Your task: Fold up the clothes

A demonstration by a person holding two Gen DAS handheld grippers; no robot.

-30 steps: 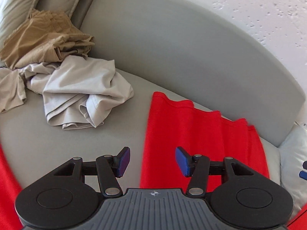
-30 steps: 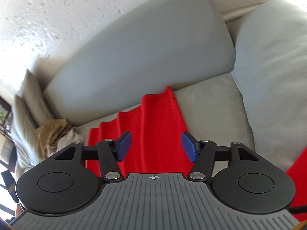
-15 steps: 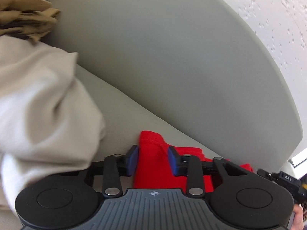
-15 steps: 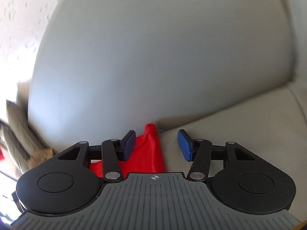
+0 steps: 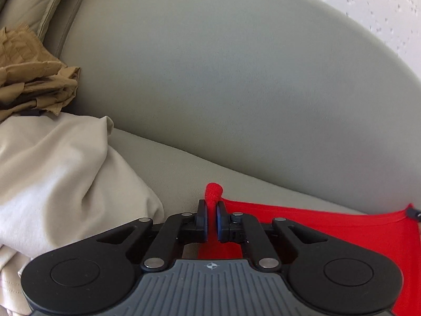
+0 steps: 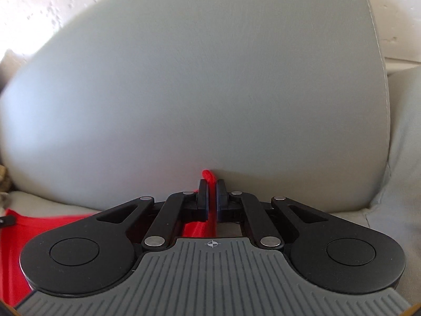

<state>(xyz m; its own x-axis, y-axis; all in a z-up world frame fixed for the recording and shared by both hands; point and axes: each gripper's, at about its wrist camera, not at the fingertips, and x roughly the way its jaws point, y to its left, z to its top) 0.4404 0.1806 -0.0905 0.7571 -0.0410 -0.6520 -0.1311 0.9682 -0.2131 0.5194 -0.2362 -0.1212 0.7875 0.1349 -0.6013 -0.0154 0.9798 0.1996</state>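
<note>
left gripper (image 5: 211, 220) clamped red garment (image 5: 329, 226) corner | right gripper (image 6: 211, 200) likewise | risk: thin pinch could slip when lifted

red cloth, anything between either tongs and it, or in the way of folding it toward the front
Nothing stands between them: the left tongs and right tongs are each shut on a back corner of the red cloth. The beige clothes lie off to the left, apart from it. The sofa in front of the cloth is out of view.
</note>
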